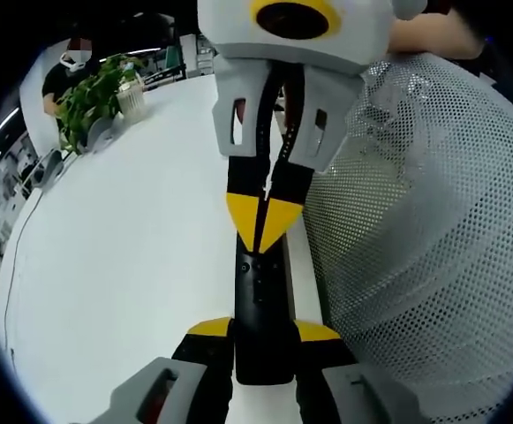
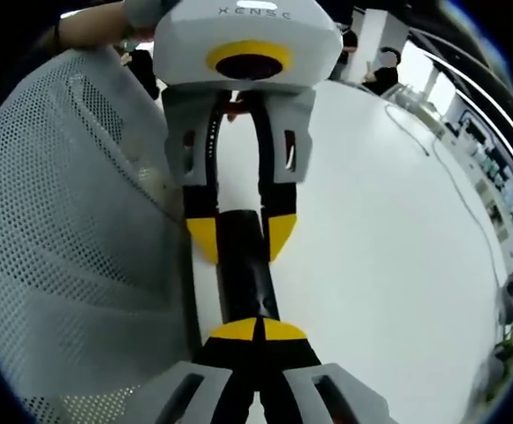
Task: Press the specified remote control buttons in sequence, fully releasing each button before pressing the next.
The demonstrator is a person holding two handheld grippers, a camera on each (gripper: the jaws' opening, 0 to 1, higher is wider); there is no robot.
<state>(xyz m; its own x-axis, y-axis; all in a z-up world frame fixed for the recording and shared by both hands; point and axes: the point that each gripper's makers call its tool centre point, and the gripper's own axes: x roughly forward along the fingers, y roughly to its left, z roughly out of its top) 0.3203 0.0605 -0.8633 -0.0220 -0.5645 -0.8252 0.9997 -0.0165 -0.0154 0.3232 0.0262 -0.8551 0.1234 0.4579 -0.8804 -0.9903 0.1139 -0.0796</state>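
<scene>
Facing tip to tip: left tool (image 1: 263,340) gripping remote (image 1: 261,305), right tool (image 2: 258,331) closed atop it.

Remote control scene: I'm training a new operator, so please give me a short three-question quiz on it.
1. True or false: the left gripper clamps the remote between its jaws.
2. Choose one: the right gripper has its tips A) spread wide apart, B) closed together over the remote, C) gripping a plant.
3. Fill in: beside the white table is a white ____ chair back.
Key: 1 true; 2 B; 3 mesh.
</scene>
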